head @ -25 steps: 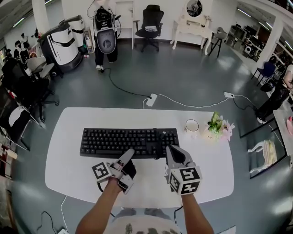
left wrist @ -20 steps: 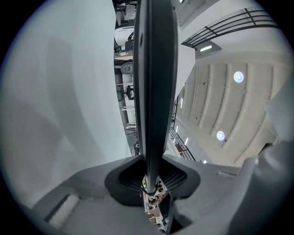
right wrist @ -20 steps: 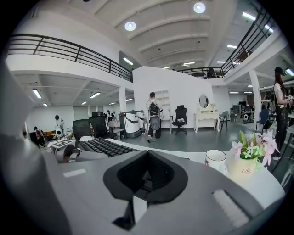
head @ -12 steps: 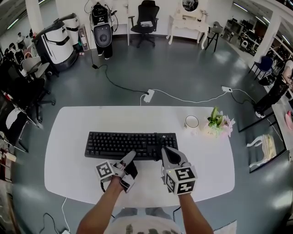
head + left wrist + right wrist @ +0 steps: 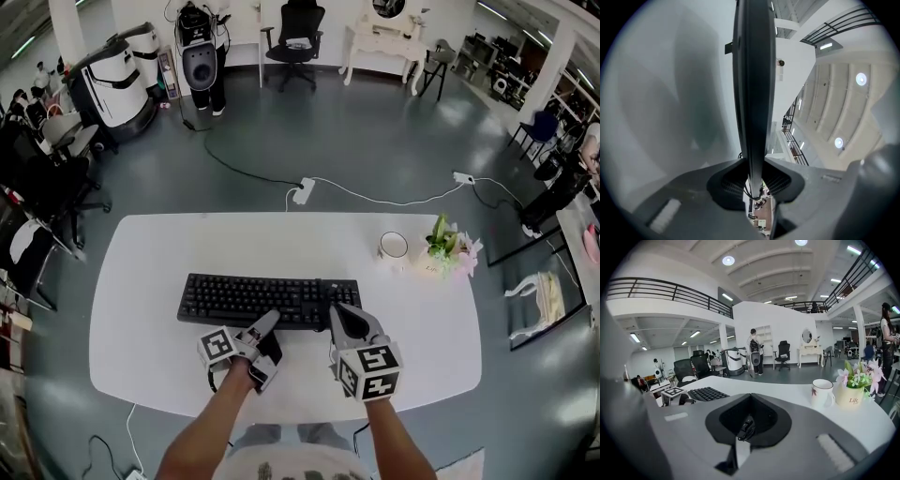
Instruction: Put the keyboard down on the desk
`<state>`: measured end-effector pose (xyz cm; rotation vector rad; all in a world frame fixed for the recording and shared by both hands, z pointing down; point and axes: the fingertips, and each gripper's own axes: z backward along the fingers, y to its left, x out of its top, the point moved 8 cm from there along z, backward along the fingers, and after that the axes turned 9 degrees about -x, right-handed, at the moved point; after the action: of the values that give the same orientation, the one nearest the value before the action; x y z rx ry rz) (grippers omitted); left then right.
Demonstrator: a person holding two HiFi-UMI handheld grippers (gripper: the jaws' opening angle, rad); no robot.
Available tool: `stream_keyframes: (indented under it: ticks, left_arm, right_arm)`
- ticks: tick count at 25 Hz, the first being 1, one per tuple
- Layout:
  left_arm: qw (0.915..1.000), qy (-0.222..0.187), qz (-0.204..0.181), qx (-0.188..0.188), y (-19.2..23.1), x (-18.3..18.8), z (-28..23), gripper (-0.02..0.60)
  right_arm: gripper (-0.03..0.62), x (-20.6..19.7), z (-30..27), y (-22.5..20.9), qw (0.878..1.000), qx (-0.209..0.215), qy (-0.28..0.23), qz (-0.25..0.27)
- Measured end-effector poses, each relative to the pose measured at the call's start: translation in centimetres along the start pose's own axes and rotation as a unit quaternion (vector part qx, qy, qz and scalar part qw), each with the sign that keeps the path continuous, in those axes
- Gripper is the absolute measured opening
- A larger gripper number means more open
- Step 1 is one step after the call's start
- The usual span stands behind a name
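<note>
Open hall with a grey floor; a white rounded desk fills mid-frame in the head view. The black keyboard lies flat across the desk centre, on the top or just over it; contact can't be told. The left gripper, rolled on its side, is clamped on the keyboard's near edge, and the left gripper view shows the board edge-on, pinched between both pads. The right gripper is at the keyboard's near right corner, jaws together, nothing visible between them. Right of the keyboard and apart from it stands a white mug. Just beside the mug, a pot holds pink-white flowers and green leaves. Only the right gripper view shows print on the pot and a railed balcony. On the floor beyond the desk are a power strip with trailing cables and an office chair at upper centre.
</note>
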<state>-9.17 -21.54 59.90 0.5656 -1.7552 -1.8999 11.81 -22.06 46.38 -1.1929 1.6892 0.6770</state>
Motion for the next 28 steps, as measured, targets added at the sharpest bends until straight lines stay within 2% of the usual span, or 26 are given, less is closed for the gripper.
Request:
stream_keyframes:
  ticks: [7, 12, 15, 21, 26, 28]
  left_arm:
    - [0.9994, -0.023, 0.008, 0.026, 1.2, -0.4, 0.2, 0.1]
    - [0.9964, -0.036, 0.021, 0.074, 2.0, -0.9, 0.7, 0.112]
    - [0.9949, -0.044, 0.028, 0.086, 2.1, -1.0, 1.0, 0.12]
    - [0.9871, -0.085, 0.048, 0.127, 1.7, -0.9, 1.2, 0.146]
    - [0.9819, -0.087, 0.065, 0.156, 1.4, -0.9, 1.0, 0.173]
    - [0.9793, -0.084, 0.074, 0.169, 1.2, -0.7, 0.9, 0.202]
  right_arm:
    - [0.0, -0.9, 0.0, -0.5, 1.0, 0.0, 0.006, -0.005]
    - [0.0, -1.2, -0.2, -0.1, 1.0, 0.007, 0.012, -0.009]
    - [0.0, -1.5, -0.3, 0.1, 1.0, 0.01, 0.017, -0.01]
    - [0.0, -1.8, -0.9, 0.7, 0.999, 0.018, 0.026, -0.008]
    - [0.0, -1.8, -1.0, 0.8, 0.999, 0.021, 0.03, -0.006]
    - [0.0, -1.9, -1.1, 0.7, 0.999, 0.022, 0.031, -0.007]
